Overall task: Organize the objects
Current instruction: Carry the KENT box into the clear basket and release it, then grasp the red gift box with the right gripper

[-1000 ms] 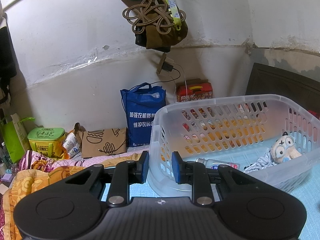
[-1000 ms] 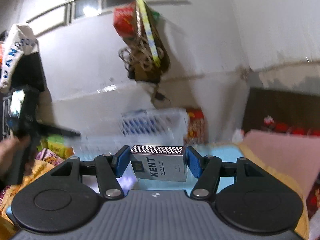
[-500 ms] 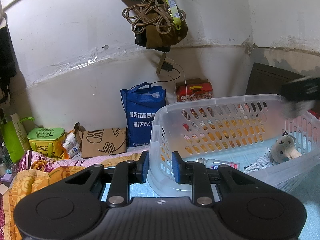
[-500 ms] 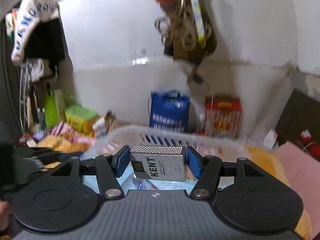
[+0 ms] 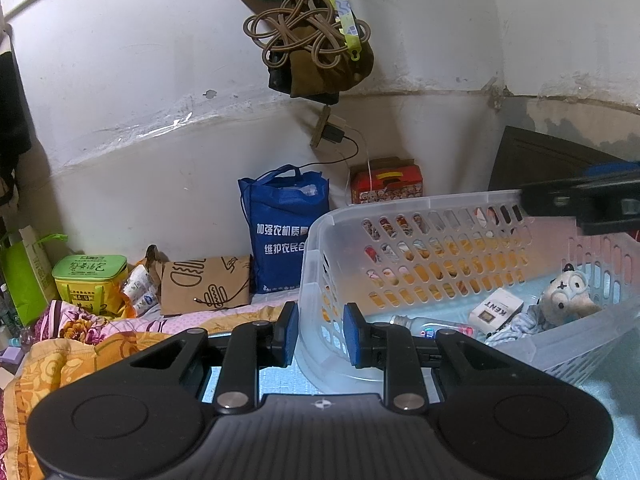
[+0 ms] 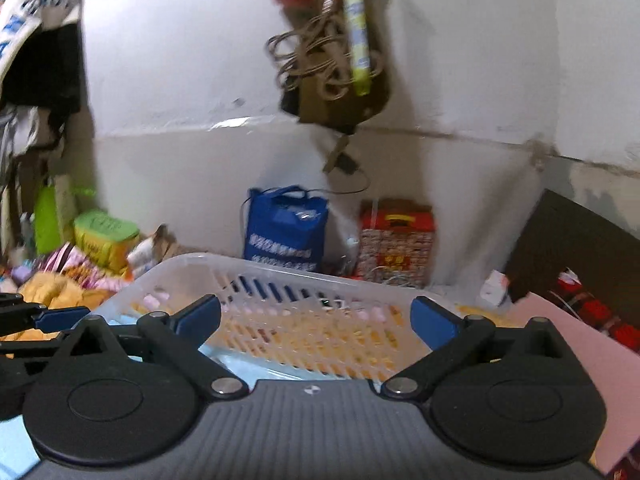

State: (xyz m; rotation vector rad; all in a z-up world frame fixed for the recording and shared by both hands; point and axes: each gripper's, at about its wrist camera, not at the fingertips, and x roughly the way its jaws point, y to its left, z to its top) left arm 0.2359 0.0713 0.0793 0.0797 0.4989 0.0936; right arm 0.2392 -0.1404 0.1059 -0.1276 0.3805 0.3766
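A clear plastic basket (image 5: 420, 208) stands on the light blue bed cover; it also shows in the right wrist view (image 6: 280, 268). Inside lie a white KENT cigarette pack (image 5: 496, 311), a small plastic bottle (image 5: 424, 325), a plush toy (image 5: 570, 296) and a striped cloth (image 5: 524, 322). My left gripper (image 5: 318, 334) is empty with its jaws narrowly apart, at the basket's near left corner. My right gripper (image 6: 316, 318) is open and empty above the basket's near rim; it also shows at the right edge of the left wrist view (image 5: 580, 200).
A blue tote bag (image 5: 280, 232), a red printed box (image 5: 386, 180), a brown paper bag (image 5: 204, 286) and a green box (image 5: 90, 280) stand along the white wall. Orange and floral bedding (image 5: 60, 344) lies left. A pink cloth (image 6: 560, 336) lies right.
My right gripper swung over the basket, opened and let go of the KENT pack, which now lies in the basket. The left gripper has not moved.
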